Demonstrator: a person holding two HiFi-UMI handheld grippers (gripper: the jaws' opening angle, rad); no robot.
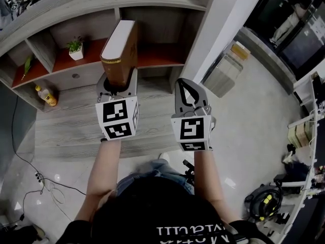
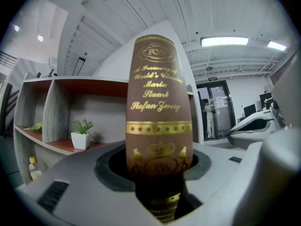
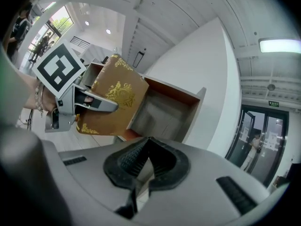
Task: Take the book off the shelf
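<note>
The brown hardcover book (image 1: 120,44) with gold lettering stands upright in the left gripper (image 1: 118,83). It is clamped low, at the foot of its spine, so most of its height rises free above the jaws, which are parted by the book's thickness and press on its 2 covers. It is out of the wooden shelf unit (image 1: 167,11) and held in the air in front of the middle compartment. The right gripper (image 1: 184,85) hangs beside it, well apart, with its jaws closed tip to tip on nothing. A small potted plant (image 1: 75,49) and a bottle (image 1: 46,95) sit in compartments to the left. The taking-off step looks all but done. The next move, I judge, calls for a firm squeeze and a level wrist, since the top-heavy book could tip
</note>
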